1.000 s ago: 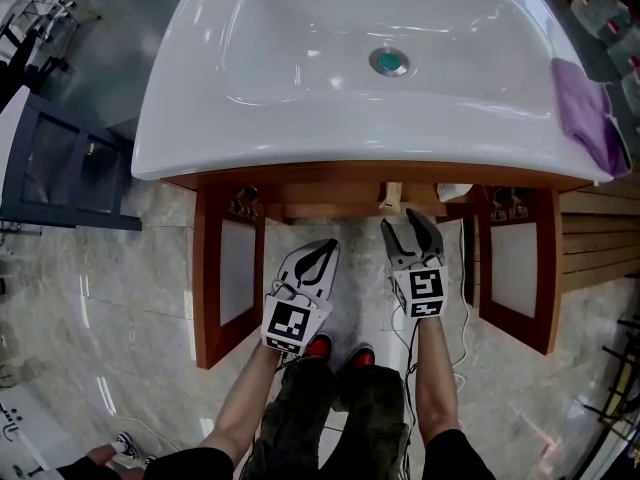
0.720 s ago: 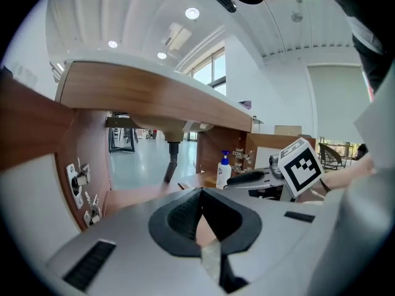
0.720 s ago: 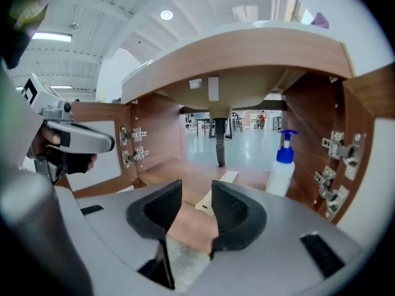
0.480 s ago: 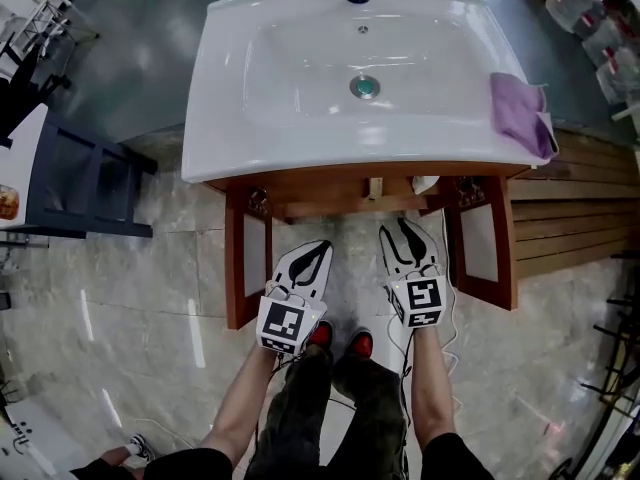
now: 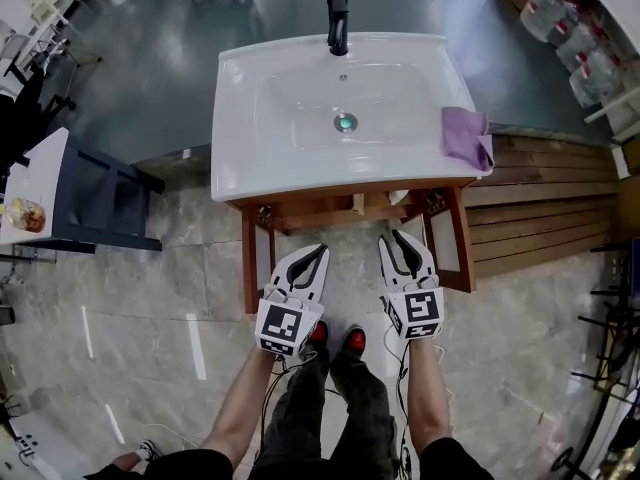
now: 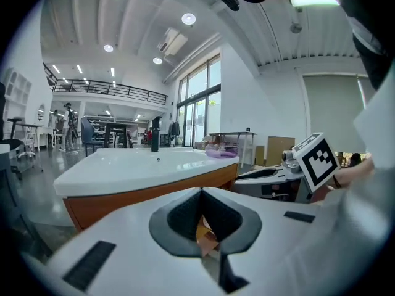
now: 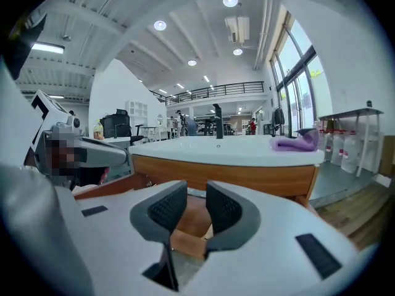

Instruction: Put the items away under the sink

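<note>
On the right edge of the sink (image 5: 240, 118), near its front corner, lies a crumpled purple cloth (image 5: 465, 135), the only loose thing I see on top. The basin itself is bare apart from the tap (image 5: 337, 20) at the far edge.

Under the front edge both cabinet doors (image 5: 250, 263) hang open. Something small and white (image 5: 398, 197) shows just inside, though I cannot tell what it is.

My left gripper (image 5: 318, 254) hangs in front of the open cabinet with its jaws together and nothing in them. My right gripper (image 5: 397, 240) is beside it. Its jaws have just been closing, a narrow gap remains between the pads, and only the cabinet shows through that gap.

I judge that I am between items, with the cloth next. That calls for spreading the right jaws again, reaching over the front edge to the cloth and pinching a fold firmly. Then I would carry it down through the open doors.
</note>
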`<act>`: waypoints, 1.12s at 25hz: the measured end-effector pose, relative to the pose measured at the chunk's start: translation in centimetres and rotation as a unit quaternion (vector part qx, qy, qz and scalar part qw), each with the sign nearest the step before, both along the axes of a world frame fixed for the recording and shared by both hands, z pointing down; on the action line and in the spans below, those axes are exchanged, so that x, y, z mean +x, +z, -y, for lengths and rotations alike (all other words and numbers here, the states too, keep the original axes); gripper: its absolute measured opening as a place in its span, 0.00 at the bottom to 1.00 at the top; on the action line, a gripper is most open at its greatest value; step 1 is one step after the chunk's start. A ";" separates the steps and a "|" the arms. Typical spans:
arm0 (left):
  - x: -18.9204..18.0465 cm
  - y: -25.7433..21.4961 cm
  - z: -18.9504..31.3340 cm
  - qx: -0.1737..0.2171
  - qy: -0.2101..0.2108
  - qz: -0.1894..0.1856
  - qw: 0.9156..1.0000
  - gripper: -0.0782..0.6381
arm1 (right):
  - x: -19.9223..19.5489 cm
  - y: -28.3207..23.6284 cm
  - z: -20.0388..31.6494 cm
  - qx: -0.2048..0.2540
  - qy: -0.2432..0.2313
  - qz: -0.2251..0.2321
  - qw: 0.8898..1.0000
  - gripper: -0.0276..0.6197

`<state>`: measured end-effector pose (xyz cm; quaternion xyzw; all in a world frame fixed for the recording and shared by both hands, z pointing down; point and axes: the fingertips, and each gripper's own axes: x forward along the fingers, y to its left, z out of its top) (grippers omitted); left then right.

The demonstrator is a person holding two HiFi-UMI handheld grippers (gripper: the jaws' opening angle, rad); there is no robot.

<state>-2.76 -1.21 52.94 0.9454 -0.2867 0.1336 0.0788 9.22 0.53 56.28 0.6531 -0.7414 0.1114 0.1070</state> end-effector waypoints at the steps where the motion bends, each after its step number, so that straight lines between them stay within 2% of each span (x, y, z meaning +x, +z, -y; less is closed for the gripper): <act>1: 0.2 -1.2 0.0 0.003 0.003 -0.002 1.000 0.12 | 0.1 -1.2 -0.2 0.002 0.002 -0.001 1.000 0.22; 9: 1.2 -10.0 0.1 0.025 0.011 -0.010 1.000 0.12 | 1.3 -10.4 -1.7 0.025 0.035 -0.007 0.999 0.14; 15: 1.4 -15.7 -0.1 0.042 0.016 -0.018 0.999 0.12 | 2.5 -16.3 -3.7 0.046 0.070 -0.008 0.996 0.11; 21: 1.6 -19.7 -1.5 0.055 0.044 -0.017 0.997 0.12 | 2.8 -20.3 -6.2 0.055 0.095 -0.010 0.994 0.11; 28: 0.0 -22.8 -2.4 0.067 0.049 -0.021 0.996 0.12 | 1.5 -22.6 -8.9 0.054 0.109 -0.010 0.993 0.11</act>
